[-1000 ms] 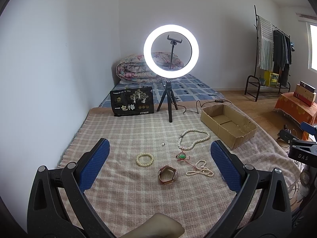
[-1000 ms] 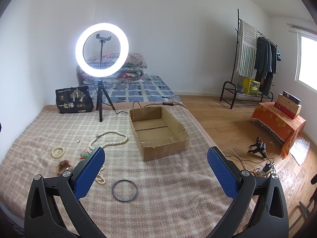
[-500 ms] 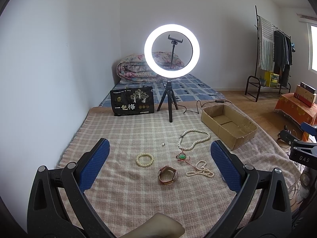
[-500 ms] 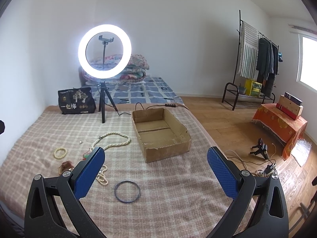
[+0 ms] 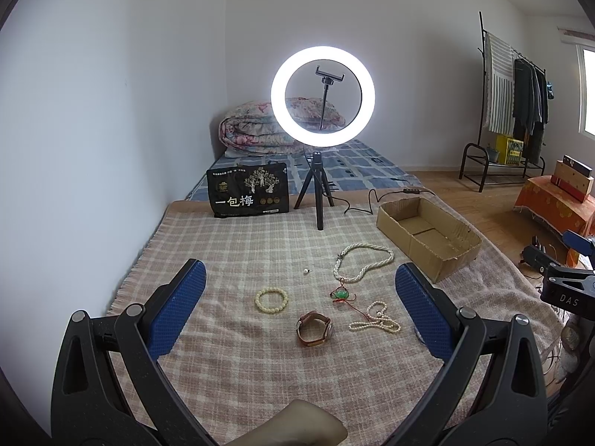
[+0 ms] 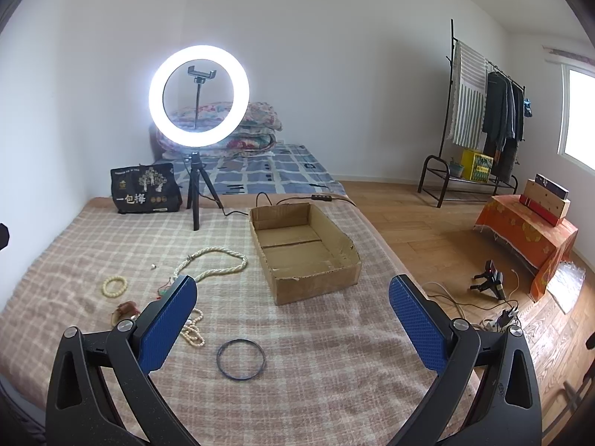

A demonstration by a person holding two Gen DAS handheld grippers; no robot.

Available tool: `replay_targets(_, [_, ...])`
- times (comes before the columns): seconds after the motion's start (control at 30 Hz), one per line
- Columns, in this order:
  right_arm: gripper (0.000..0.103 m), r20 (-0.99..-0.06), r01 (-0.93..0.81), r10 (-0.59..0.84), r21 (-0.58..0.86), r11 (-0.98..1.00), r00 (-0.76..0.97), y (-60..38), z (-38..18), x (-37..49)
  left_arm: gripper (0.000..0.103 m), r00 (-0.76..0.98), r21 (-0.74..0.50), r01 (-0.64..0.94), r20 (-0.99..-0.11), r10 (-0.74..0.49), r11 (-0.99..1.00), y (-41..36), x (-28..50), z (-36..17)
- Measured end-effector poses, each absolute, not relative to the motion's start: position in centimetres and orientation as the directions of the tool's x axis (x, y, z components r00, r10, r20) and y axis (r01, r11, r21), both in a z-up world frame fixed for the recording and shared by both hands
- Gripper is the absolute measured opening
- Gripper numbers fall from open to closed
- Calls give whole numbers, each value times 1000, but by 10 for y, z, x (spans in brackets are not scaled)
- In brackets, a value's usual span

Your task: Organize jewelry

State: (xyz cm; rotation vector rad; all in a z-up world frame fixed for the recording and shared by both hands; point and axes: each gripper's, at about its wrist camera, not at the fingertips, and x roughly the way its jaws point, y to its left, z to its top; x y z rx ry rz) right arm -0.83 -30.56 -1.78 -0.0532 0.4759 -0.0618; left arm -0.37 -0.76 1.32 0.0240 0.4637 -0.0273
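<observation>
Both claws spread wide and empty above the jewelry on the checked blanket (image 5: 241,245).
Left to right: cream bead bracelet (image 5: 271,299), brown leather watch (image 5: 313,328), thin dark bangle (image 6: 241,359), empty cardboard box (image 6: 316,290). Left gripper (image 5: 301,312) should descend squarely over the watch; right gripper (image 6: 293,319) straddles the bangle's rim.

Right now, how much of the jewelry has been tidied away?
None yet, by the look of it. The cardboard box is empty. Both the left gripper and right gripper are open and hold nothing. Still on the plaid blanket: the twisted pearl necklace, beaded bracelet, watch, green pendant, thin pearl strand and dark bangle.
</observation>
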Motion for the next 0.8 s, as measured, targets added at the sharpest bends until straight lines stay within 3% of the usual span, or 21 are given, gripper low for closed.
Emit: replay_targets(0.8, [103, -456, 39, -63, -61, 997, 888, -303, -18, -8, 103, 894, 13, 32, -448, -23, 999, -7, -4, 13])
